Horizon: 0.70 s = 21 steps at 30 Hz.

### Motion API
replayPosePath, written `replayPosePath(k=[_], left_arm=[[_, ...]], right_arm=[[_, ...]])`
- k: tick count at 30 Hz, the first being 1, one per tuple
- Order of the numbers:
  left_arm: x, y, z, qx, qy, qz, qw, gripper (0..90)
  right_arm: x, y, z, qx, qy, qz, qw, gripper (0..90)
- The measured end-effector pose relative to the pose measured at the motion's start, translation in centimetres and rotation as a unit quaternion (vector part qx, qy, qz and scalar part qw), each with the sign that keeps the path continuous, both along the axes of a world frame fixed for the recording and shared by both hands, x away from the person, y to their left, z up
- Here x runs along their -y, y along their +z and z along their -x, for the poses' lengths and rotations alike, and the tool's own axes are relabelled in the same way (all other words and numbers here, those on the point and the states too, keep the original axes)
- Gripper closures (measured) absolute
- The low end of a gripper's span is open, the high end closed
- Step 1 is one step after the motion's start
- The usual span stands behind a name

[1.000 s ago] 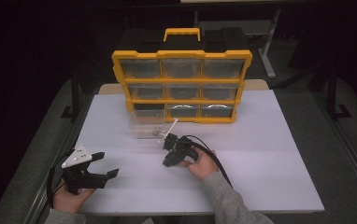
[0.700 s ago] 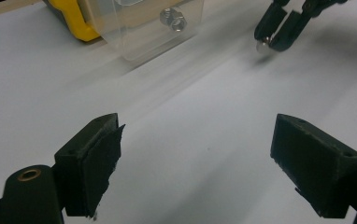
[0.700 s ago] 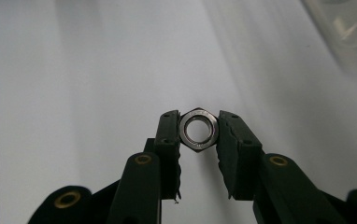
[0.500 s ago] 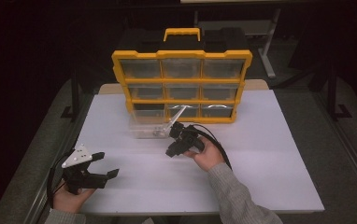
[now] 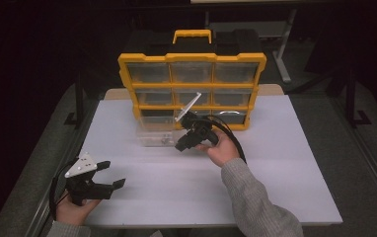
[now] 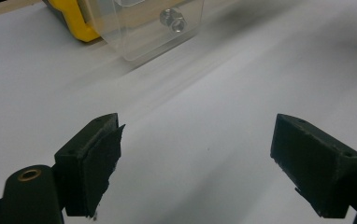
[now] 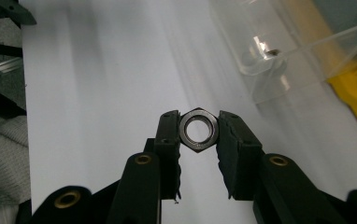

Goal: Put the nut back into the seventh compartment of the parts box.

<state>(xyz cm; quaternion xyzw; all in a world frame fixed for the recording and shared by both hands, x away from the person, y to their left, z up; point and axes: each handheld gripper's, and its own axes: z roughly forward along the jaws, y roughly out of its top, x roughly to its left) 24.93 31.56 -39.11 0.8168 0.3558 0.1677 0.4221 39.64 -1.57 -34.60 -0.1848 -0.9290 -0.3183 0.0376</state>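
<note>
right gripper [image 7: 199, 140]: jaws clamped on hex nut [image 7: 198, 129], near table [image 5: 275, 197] far edge | left gripper [image 6: 197, 158]: jaws apart, idle, near-left corner | step: likely carrying nut toward clear drawer [image 5: 156, 136] | next: position above drawer, release

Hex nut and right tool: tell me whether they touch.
Touching. The right gripper view shows the hex nut pinched between the right tool's two jaws, each jaw pressed against a flat of the nut, with no gap.
</note>
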Motion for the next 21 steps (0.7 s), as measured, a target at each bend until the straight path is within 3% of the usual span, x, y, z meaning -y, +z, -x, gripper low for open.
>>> replayPosePath(k=[21], left_arm=[[-0.2, 0.1, 0.0, -0.001, 0.003, 0.001, 1.0, 15.8]], right_arm=[[-1.8, 4.5, -3.0, 0.029, -0.005, 0.004, 0.9996, 69.2]])
